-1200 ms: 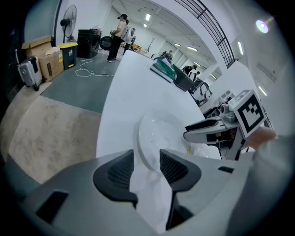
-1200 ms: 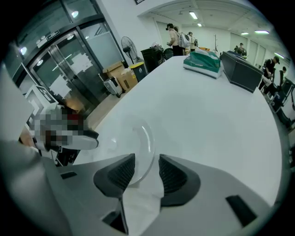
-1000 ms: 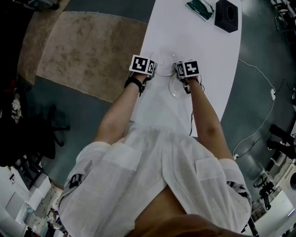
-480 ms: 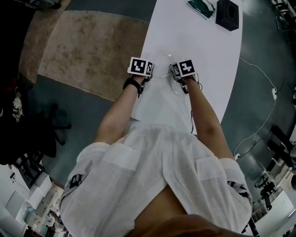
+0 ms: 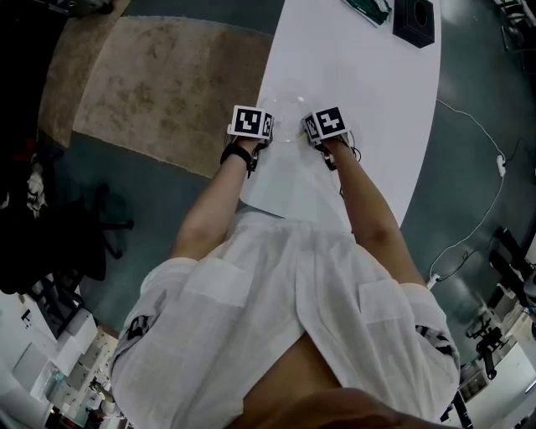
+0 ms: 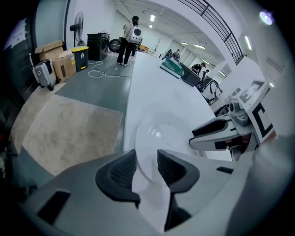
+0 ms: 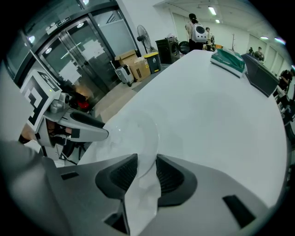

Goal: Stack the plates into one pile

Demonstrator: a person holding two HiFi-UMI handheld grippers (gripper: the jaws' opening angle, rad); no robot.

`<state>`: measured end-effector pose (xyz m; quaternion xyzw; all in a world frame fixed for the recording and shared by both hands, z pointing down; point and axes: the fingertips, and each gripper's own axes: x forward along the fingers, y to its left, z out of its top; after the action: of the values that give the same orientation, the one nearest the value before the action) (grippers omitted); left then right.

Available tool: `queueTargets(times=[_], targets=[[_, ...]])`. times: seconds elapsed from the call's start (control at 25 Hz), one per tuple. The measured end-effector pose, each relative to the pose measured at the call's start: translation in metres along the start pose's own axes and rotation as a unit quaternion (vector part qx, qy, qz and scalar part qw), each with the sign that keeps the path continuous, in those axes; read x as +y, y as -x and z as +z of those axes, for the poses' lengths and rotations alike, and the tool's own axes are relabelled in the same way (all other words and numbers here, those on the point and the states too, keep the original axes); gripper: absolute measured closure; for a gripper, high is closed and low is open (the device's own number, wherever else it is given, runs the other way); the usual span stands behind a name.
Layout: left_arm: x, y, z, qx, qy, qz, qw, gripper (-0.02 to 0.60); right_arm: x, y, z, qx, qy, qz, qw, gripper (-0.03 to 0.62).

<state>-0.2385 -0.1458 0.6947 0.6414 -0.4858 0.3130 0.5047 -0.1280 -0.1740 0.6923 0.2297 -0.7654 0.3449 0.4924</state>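
Note:
A pale, glossy plate (image 5: 289,119) lies on the white table (image 5: 377,100) between my two grippers. In the left gripper view the plate (image 6: 159,133) has its near rim between the ribbed pads of my left gripper (image 6: 146,163). Those jaws have just been closing, and the rim now fills the gap. The right gripper (image 6: 216,136) shows at the plate's far side. In the right gripper view the plate's rim (image 7: 138,138) sits likewise between the pads of my right gripper (image 7: 146,168), with the left gripper (image 7: 85,126) across from it. I see no second plate.
A black box (image 5: 414,21) and a green item (image 5: 368,8) sit at the table's far end. A tan rug (image 5: 159,84) covers the floor to the left, close to the table's left edge. People, a fan (image 6: 79,23) and cartons (image 6: 55,57) stand far off.
The two grippers have drawn closer together around the plate. A second plate that showed near the right wrist a second ago is no longer visible.

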Motion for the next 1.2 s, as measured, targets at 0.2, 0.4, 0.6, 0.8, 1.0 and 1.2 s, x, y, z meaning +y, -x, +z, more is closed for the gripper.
queueTargets(times=[0.2,0.4,0.6,0.8,1.0,1.2], targets=[[0.002,0.009,-0.021,0.005,-0.005,0.008,0.9999,0.434,0.021,0.001,-0.02,0.004,-0.006,0.009,1.0,0.448],[-0.002,0.016,-0.045,0.011,-0.013,0.016,0.9997,0.433,0.041,0.006,-0.051,-0.003,-0.02,0.017,1.0,0.448],[-0.016,0.018,-0.066,0.021,-0.014,0.005,0.9997,0.433,0.05,0.013,-0.083,-0.016,-0.045,0.025,0.999,0.453],[-0.04,0.017,-0.091,0.041,-0.036,-0.005,0.9985,0.433,0.046,0.024,-0.111,-0.024,-0.073,0.028,0.997,0.461],[-0.061,0.017,-0.116,0.065,-0.048,-0.017,0.9966,0.461,0.044,0.035,-0.143,-0.033,-0.099,0.036,0.994,0.467],[-0.074,0.013,-0.126,0.073,-0.053,-0.012,0.9959,0.48,0.04,0.041,-0.163,-0.045,-0.147,0.054,0.987,0.48]])
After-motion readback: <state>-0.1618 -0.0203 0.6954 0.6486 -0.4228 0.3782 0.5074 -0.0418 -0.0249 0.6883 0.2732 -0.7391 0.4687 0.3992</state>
